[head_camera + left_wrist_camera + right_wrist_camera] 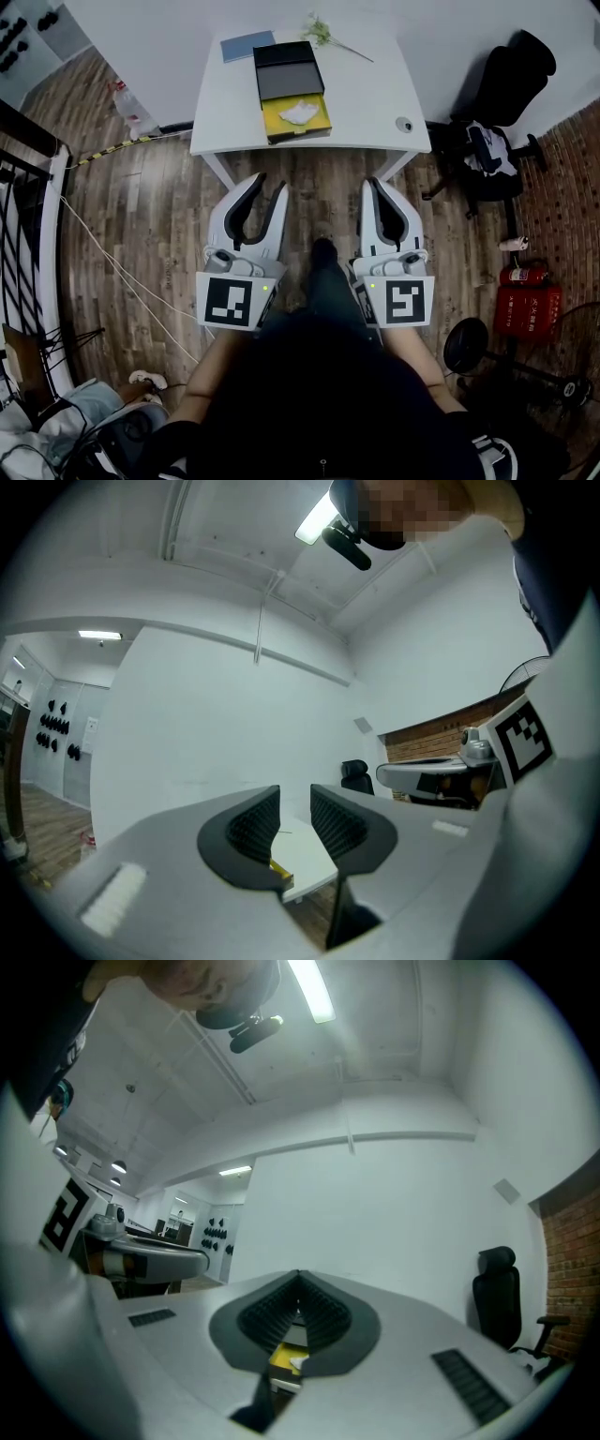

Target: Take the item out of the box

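Observation:
An open box with a yellow inside lies on the white table. A white crumpled item rests in it, and the dark lid lies just behind. My left gripper hangs over the wooden floor short of the table's front edge, jaws open and empty. My right gripper is level with it on the right, shut on nothing. In the left gripper view the left gripper frames the table. Below the right gripper in its own view, the yellow box shows.
On the table also lie a blue book, a plant sprig and a small round object. A black office chair stands to the right, with a fire extinguisher and a fan nearer. A cable crosses the floor on the left.

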The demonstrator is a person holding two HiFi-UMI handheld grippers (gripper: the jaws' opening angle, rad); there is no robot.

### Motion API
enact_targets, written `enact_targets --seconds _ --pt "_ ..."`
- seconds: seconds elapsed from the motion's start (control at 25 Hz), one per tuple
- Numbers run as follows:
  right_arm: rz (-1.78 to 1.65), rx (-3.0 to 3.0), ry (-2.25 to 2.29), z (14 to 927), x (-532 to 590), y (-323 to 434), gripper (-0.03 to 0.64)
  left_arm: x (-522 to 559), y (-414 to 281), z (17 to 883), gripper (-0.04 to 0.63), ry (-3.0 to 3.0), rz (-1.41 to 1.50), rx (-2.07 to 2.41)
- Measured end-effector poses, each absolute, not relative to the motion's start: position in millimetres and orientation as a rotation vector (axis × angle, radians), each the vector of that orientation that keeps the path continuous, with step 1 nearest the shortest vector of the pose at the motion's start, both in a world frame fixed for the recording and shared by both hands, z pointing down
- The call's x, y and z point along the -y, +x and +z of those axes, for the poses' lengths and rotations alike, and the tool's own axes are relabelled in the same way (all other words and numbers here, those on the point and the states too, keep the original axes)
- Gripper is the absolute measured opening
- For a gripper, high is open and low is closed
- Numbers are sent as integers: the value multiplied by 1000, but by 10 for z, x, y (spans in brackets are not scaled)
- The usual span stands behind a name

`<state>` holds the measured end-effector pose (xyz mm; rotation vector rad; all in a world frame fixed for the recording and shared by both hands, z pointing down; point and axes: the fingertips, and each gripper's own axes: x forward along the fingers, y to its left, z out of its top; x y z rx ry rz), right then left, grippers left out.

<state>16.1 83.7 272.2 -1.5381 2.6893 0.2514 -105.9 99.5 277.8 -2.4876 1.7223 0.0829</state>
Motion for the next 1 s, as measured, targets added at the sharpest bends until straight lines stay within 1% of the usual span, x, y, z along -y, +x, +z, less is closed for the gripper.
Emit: enact_targets --seconds 0.36,1.0 --pt "244 -2712 -1503 2784 -109 166 12 -323 -1021 2924 107 -2518 31 -1782" --pt "223 -2797 -1385 2773 1588 135 11 1260 -1075 2842 107 -2415 32 -1881"
